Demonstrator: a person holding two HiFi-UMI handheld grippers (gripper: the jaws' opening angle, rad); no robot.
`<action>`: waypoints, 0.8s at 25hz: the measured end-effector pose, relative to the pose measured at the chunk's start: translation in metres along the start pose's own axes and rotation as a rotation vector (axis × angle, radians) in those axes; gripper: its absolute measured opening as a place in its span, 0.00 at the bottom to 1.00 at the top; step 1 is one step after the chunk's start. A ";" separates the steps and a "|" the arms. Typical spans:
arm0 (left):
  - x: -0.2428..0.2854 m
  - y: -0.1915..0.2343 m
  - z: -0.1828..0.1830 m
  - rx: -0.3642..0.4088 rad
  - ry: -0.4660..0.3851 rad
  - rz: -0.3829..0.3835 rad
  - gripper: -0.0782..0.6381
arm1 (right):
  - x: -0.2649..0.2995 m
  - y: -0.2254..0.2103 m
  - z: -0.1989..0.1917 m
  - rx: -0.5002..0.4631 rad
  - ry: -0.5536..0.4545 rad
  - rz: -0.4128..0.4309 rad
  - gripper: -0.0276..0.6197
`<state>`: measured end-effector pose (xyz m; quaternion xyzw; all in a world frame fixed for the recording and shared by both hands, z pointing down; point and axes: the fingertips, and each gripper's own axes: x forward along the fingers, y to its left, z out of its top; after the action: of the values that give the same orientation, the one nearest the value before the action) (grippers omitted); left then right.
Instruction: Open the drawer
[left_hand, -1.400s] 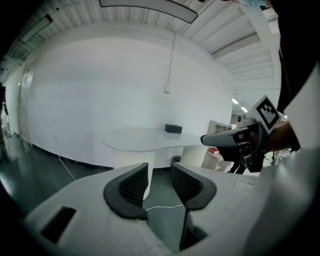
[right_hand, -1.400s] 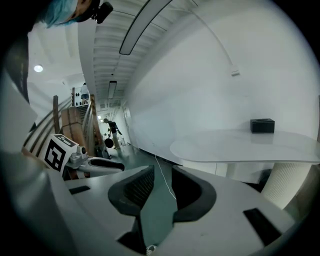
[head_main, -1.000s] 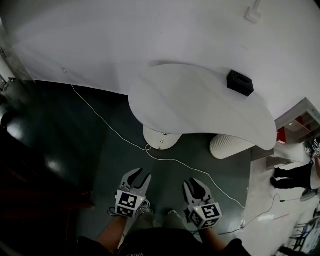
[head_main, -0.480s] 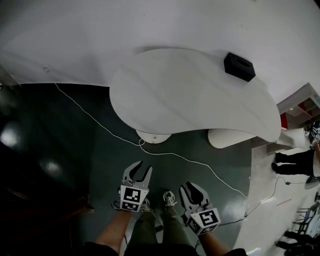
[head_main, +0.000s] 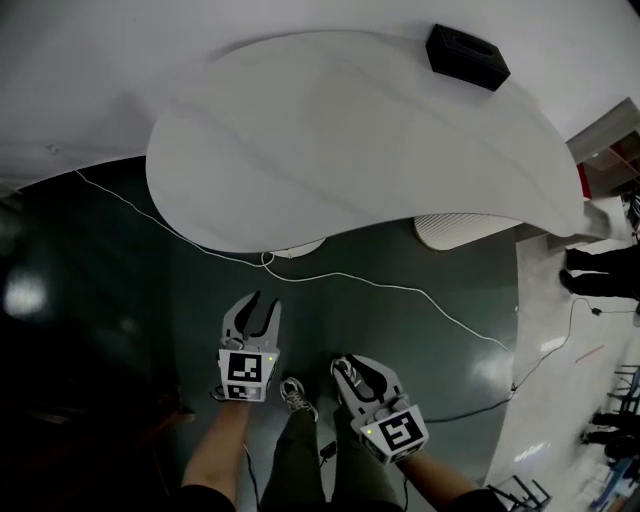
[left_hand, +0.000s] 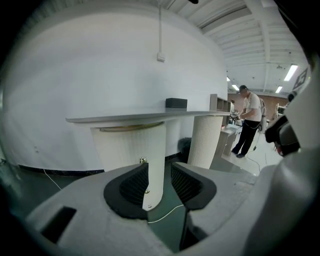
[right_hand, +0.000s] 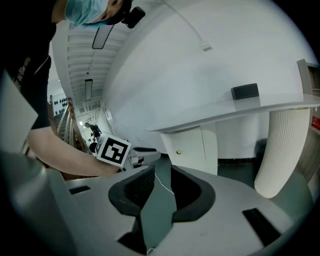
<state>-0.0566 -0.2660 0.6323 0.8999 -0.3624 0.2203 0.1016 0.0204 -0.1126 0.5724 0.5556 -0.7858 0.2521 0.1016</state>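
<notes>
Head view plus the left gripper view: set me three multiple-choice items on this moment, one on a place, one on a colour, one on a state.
1. Where does the black box sit?
A. On a shelf
B. On the white table, near its far right end
C. On a chair seat

2. What colour is the cable that lies across the floor?
A. White
B. Red
C. Yellow

3. How do the jaws of the left gripper stand?
A. Shut on a knob
B. Pressed together on nothing
C. Apart, with nothing held between the pads

Answers:
1 B: the head view shows the box on the table top by the right end.
2 A: the line is pale against the dark floor.
3 C: the left gripper view shows a clear gap between the pads.
</notes>
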 end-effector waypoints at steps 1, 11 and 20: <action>0.007 0.001 -0.005 0.001 0.008 0.008 0.31 | 0.001 -0.002 -0.009 0.009 0.008 0.004 0.18; 0.077 0.026 -0.022 0.067 0.009 0.148 0.31 | 0.007 -0.025 -0.055 0.057 -0.024 0.015 0.18; 0.132 0.044 -0.014 0.174 0.048 0.167 0.31 | 0.009 -0.055 -0.063 0.126 -0.072 -0.048 0.18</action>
<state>-0.0075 -0.3725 0.7079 0.8665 -0.4131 0.2801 0.0131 0.0601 -0.1021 0.6460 0.5882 -0.7580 0.2784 0.0443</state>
